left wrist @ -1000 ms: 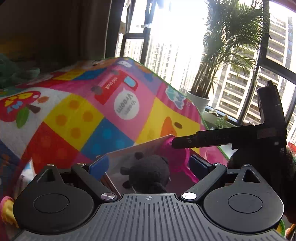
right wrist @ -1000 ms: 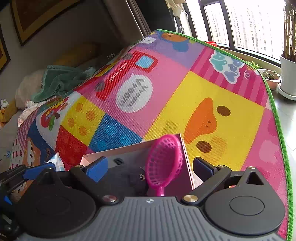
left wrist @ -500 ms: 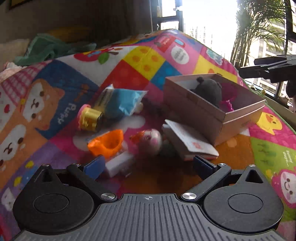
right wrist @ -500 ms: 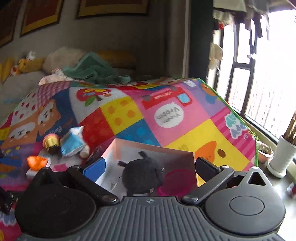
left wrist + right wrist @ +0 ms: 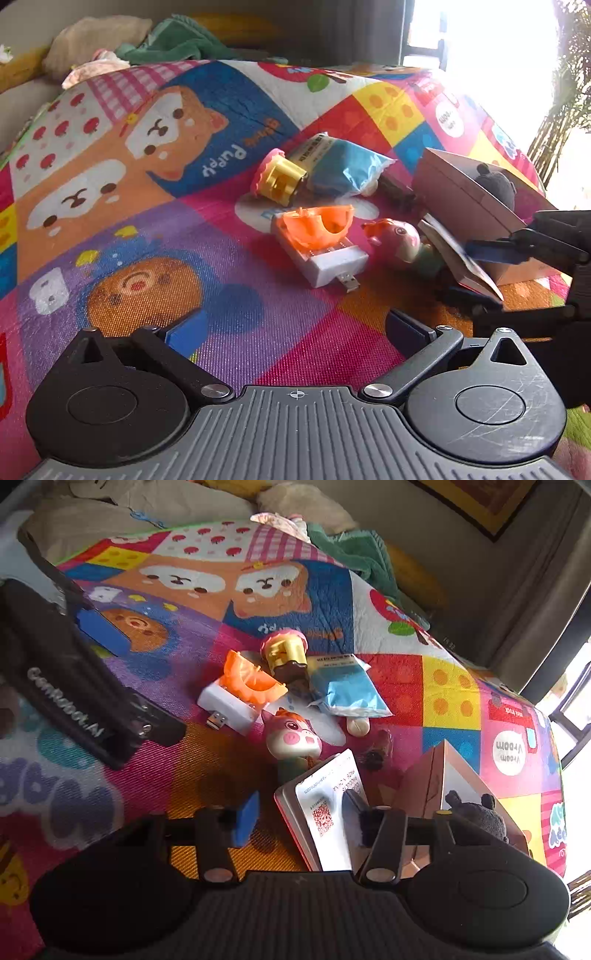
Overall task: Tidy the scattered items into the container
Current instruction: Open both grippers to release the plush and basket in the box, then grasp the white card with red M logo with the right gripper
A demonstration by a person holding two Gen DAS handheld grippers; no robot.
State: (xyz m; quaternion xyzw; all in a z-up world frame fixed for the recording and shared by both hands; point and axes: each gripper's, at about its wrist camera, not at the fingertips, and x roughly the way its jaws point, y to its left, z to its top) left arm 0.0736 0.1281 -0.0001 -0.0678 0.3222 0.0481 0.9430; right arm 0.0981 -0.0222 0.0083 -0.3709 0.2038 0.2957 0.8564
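while the cardboard box (image 5: 436, 775) sits on the colourful play mat (image 5: 155, 236) with a dark plush toy (image 5: 480, 814) already inside it, the rest of the clutter lies in a loose heap just beside its left wall. nearest the box, a flat tin with a white label and a qr code (image 5: 325, 812) leans tilted against it. the right gripper (image 5: 299, 816) has come in low over that tin, and its jaws have just been closing: they now stand narrow, the dark right finger (image 5: 356, 805) lies over the label, the blue-padded left finger (image 5: 245, 818) hangs apart over bare mat, so nothing is pinched between them. a little pig figure (image 5: 291, 738) lies just beyond the tin, touching it or nearly so. farther out sit a white usb block (image 5: 325, 258) with an orange plastic shell (image 5: 317, 225) resting on it, a yellow cupcake toy (image 5: 279, 179), and a blue packet (image 5: 343, 170). the left gripper (image 5: 295, 328) hovers over bare mat short of the heap, jaws spread as wide as they go, holding nothing. at the mat's far edge lies a green cloth (image 5: 177, 40) with pillows.
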